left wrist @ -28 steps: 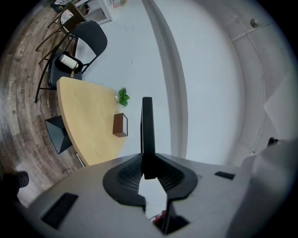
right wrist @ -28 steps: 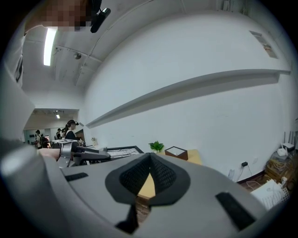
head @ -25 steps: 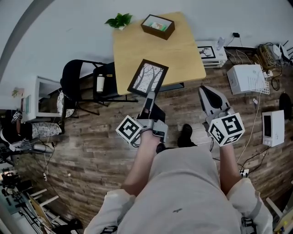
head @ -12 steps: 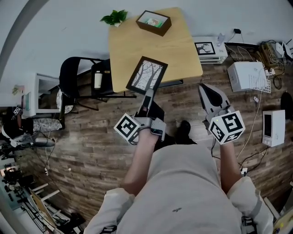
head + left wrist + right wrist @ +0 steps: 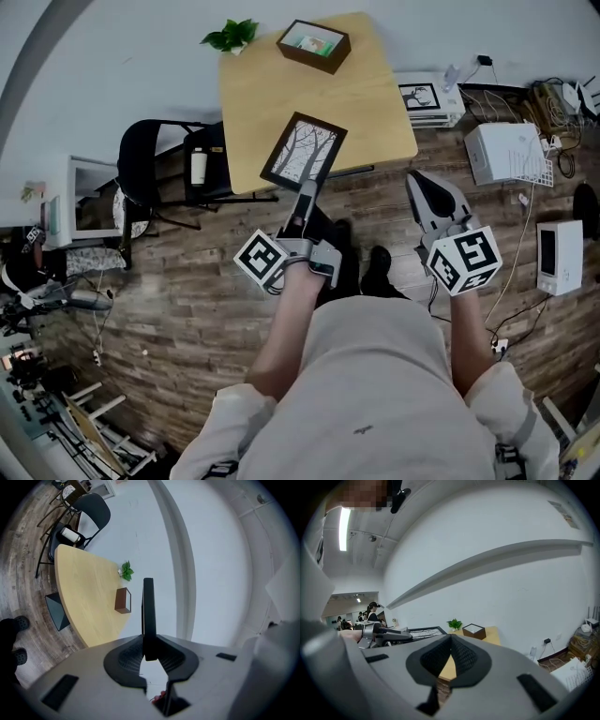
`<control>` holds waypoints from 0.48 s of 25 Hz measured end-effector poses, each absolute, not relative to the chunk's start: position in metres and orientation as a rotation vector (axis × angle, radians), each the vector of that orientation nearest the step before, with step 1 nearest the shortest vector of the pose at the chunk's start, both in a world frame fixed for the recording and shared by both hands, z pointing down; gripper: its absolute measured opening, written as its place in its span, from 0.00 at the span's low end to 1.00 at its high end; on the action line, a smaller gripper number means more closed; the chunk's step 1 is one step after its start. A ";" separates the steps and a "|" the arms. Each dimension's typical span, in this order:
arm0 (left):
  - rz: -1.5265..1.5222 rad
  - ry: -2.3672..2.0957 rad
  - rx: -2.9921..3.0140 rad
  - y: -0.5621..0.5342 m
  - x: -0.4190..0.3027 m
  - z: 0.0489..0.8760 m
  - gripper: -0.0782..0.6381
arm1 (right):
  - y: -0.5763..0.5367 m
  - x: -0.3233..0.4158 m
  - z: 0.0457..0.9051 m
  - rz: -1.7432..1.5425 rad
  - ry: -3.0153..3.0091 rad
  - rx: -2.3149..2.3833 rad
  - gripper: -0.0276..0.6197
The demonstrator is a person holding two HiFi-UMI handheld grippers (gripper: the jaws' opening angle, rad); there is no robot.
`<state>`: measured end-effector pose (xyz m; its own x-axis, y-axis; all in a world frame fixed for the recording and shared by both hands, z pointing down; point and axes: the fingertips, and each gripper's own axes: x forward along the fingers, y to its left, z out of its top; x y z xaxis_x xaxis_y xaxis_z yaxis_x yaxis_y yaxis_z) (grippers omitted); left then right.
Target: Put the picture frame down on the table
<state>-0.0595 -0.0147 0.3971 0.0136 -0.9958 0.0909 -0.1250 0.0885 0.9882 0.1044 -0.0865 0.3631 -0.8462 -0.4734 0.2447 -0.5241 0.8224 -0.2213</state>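
Note:
The picture frame point(image 5: 304, 152), black-edged with a bare-tree print, hangs over the near edge of the light wooden table point(image 5: 281, 89). My left gripper point(image 5: 305, 199) is shut on its near edge. In the left gripper view the frame point(image 5: 148, 611) stands edge-on between the pads of that gripper point(image 5: 149, 648), with the table point(image 5: 86, 604) beyond it. My right gripper point(image 5: 427, 194) hangs shut and empty over the floor, to the right of the table. The right gripper point(image 5: 451, 637) has its pads together, and its view shows the frame point(image 5: 425, 631) lying flat at the left.
A brown open box point(image 5: 313, 45) and a small green plant point(image 5: 228, 36) sit at the table's far end. A black chair with a white bottle point(image 5: 199, 169) stands left of the table. White boxes point(image 5: 506, 155), stacked frames point(image 5: 427, 101) and cables lie on the floor at the right.
Both grippers have moved a little forward toward the table. The frame, still held, now reaches slightly further over the table's near edge.

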 end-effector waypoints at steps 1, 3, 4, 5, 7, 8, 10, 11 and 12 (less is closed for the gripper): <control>-1.062 -1.317 1.246 -0.019 -0.062 0.397 0.20 | -0.089 0.102 0.362 0.418 -2.823 0.794 0.04; -1.051 -1.297 1.259 -0.029 -0.067 0.396 0.20 | -0.094 0.097 0.359 0.412 -2.818 0.823 0.04; -1.045 -1.286 1.264 -0.035 -0.070 0.396 0.20 | -0.098 0.095 0.357 0.408 -2.814 0.839 0.04; -1.039 -1.275 1.269 -0.040 -0.072 0.395 0.20 | -0.101 0.093 0.355 0.403 -2.811 0.857 0.04; -1.028 -1.250 1.274 -0.052 -0.077 0.395 0.20 | -0.107 0.088 0.351 0.395 -2.803 0.891 0.04; -1.020 -1.239 1.278 -0.058 -0.079 0.396 0.20 | -0.110 0.086 0.350 0.392 -2.798 0.907 0.04; -1.003 -1.220 1.287 -0.071 -0.084 0.398 0.20 | -0.117 0.083 0.349 0.390 -2.783 0.940 0.04; -0.995 -1.208 1.292 -0.078 -0.085 0.399 0.20 | -0.121 0.082 0.349 0.390 -2.775 0.959 0.04; -0.985 -1.197 1.297 -0.086 -0.086 0.400 0.20 | -0.125 0.082 0.348 0.390 -2.767 0.979 0.04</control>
